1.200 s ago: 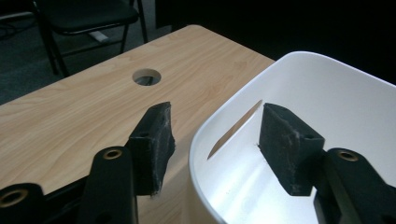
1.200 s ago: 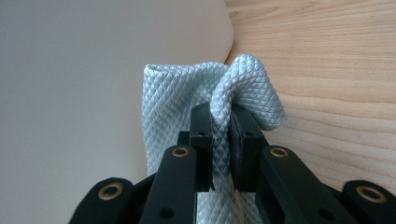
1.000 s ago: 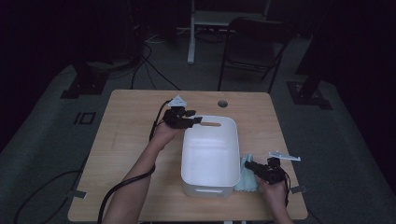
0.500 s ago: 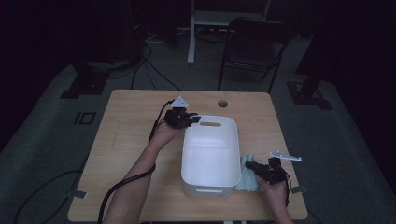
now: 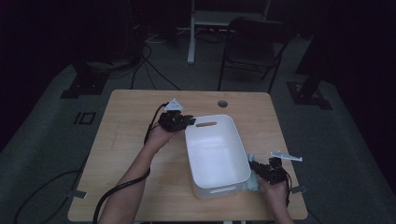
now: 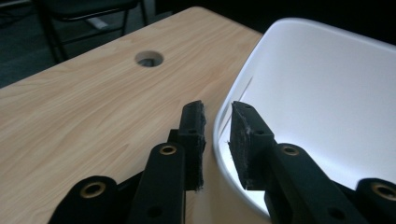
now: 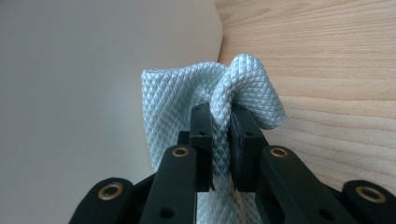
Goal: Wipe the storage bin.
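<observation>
Left claw point(image 6: 217, 116) has just been closing and now straddles the far rim of the white bin point(image 5: 215, 154), its pads just apart from it; right claw point(image 7: 220, 122) is clenched on the pale blue cloth point(image 7: 187, 102), lying on the table point(image 5: 130, 140) beside the bin's near right corner

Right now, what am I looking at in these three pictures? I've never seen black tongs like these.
No robot here: a person sits at a wooden table holding a two-jawed gripper in each hand. One camera looks down from above; the other two ride on the grippers and look along their black jaws. A white plastic bin stands on the table. The left gripper straddles the bin's rim, one jaw outside, one inside; its jaws have just been closing, though I cannot tell whether the pads press on the wall. The right gripper is shut on a fold of pale blue quilted cloth lying against the bin's side.
</observation>
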The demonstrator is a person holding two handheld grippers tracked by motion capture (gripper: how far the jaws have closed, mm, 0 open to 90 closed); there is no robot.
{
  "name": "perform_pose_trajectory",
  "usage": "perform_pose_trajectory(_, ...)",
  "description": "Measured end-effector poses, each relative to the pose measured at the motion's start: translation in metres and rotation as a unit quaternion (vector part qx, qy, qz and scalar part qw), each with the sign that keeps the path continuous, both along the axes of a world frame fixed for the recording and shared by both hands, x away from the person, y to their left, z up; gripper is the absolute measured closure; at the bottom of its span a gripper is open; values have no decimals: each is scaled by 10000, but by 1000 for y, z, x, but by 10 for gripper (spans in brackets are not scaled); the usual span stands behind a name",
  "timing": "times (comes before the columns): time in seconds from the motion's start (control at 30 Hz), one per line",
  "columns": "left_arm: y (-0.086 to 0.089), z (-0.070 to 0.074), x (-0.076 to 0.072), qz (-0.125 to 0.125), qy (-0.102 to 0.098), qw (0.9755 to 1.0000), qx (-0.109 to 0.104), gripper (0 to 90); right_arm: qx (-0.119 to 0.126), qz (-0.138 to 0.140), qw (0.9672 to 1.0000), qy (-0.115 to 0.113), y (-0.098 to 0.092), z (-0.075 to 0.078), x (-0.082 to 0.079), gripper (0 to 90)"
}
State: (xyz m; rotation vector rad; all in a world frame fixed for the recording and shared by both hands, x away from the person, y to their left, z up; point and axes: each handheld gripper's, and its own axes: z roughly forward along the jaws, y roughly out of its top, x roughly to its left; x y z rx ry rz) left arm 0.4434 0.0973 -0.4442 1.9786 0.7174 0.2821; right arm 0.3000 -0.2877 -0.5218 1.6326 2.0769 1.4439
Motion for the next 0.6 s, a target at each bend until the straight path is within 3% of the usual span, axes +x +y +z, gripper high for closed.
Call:
perform_pose_trajectory(0.2,-8,1,5,-145,34,9998,105,728,9,5,10000,4,-1,-1,1,814)
perform_pose_trajectory(0.33,-11,-1,8,-173,64,9998,104,778,25,-6,10000,15,-2,0,0,814)
perform_pose_trajectory(0.6,4,-1,-3,-176,48,9997,141,830,38,-46,10000,7,-5,0,1,814)
